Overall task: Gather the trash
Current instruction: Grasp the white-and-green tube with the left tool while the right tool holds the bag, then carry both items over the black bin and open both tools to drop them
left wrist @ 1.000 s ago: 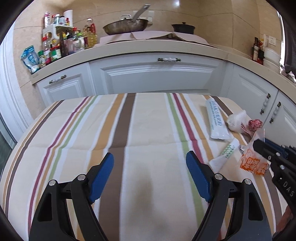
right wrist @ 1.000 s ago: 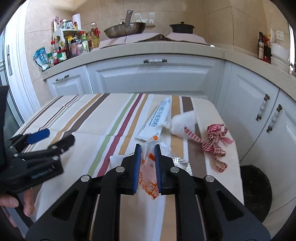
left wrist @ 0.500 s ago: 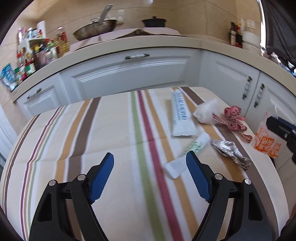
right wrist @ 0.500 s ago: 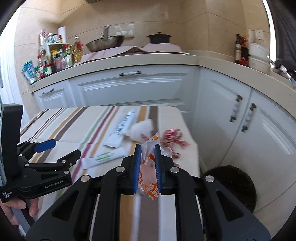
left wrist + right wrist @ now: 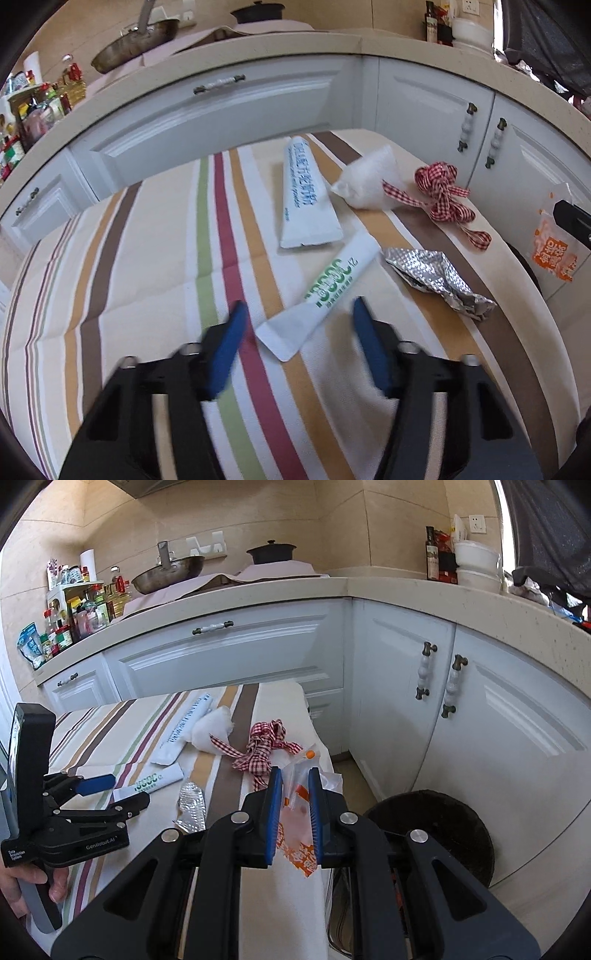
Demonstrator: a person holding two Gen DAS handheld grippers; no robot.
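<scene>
A small white tube with green print point(image 5: 332, 291) lies on the striped tablecloth point(image 5: 129, 258). Its flat near end sits between the fingers of my left gripper point(image 5: 299, 314), whose jaws are closing; the pads do not touch it. My right gripper point(image 5: 294, 779) is shut on a clear and orange wrapper point(image 5: 295, 823), held past the table's right edge near a black bin point(image 5: 436, 834) on the floor. Still on the cloth are a larger white tube point(image 5: 306, 195), a white pouch point(image 5: 365, 184), a red checked ribbon point(image 5: 441, 195) and crumpled foil point(image 5: 436, 277).
White cabinets point(image 5: 498, 720) and a counter wrap around the table's far and right sides, close to the bin. Bottles and jars point(image 5: 74, 616), a pan and a black pot stand on the counter. A hand point(image 5: 22, 886) holds the left gripper's handle.
My left gripper has swung right and lower onto the trash, and its jaws have narrowed around the green-print tube. The right gripper has carried the wrapper rightwards off the table, towards the bin.
</scene>
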